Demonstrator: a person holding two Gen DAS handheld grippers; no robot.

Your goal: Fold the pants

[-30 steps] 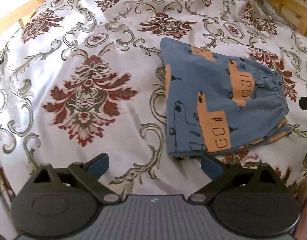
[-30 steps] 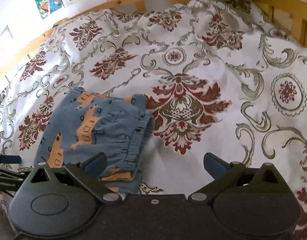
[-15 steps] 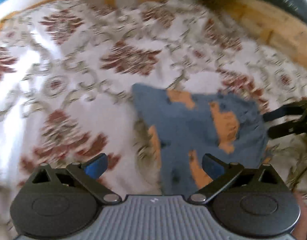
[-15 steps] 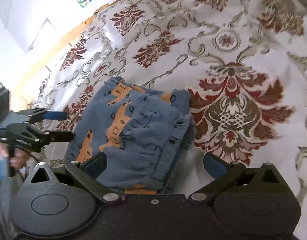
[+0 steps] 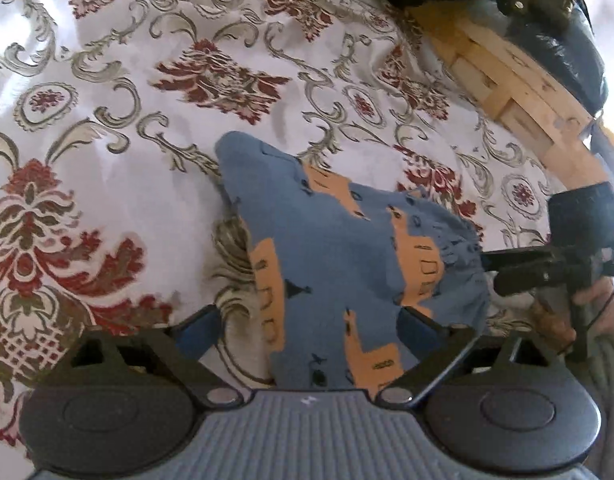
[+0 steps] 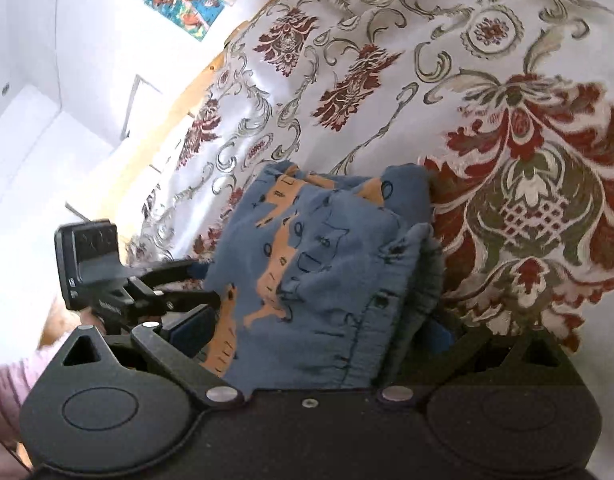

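Spread across the bed, a white bedspread (image 5: 147,184) with red and olive damask is lying under everything; both grippers are standing wide open and gripping nothing. Blue fingers of the left gripper (image 5: 307,330) are straddling the near edge of the folded blue-and-orange pants (image 5: 347,248), while the right gripper (image 6: 311,330) is straddling their gathered waistband end; the pants are resting flat on the bedspread between both tools, with a wooden bed frame (image 5: 519,92) lying beyond the pants.
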